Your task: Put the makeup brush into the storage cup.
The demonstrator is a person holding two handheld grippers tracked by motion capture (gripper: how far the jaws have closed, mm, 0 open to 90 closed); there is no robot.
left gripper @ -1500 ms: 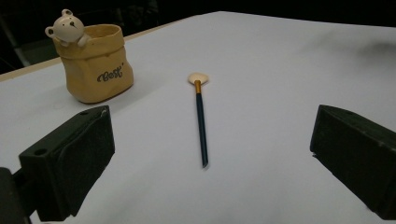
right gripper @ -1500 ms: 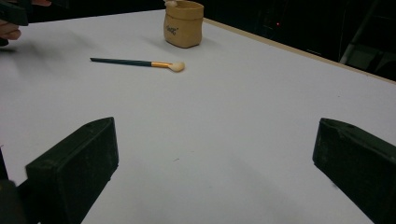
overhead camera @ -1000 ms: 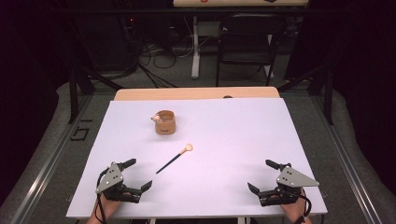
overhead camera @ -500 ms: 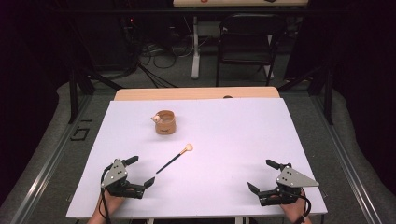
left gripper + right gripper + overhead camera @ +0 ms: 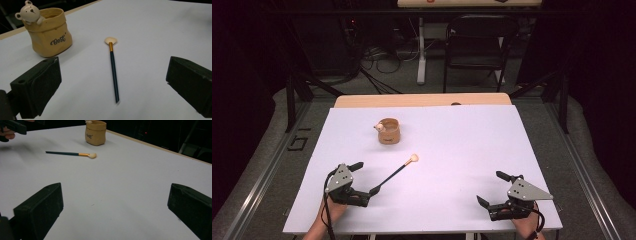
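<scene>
— Left gripper view showed what?
— Left gripper (image 5: 113, 82) spread wide around the paintbrush (image 5: 113, 71), centre frame, untouched on the surface (image 5: 155, 30). Likely next: lowering, closing. Right gripper (image 5: 115, 210) gaped idle.

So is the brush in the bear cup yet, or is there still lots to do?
Nothing looks done yet. The brush lies flat on the white table, apart from the bear cup. The left gripper is open beside the handle's end, holding nothing. The right gripper is open too, far off. If the cup is the goal, grabbing and carrying remain.

Tan pot (image 5: 50, 35), teal-handled brush (image 5: 113, 72)
</scene>
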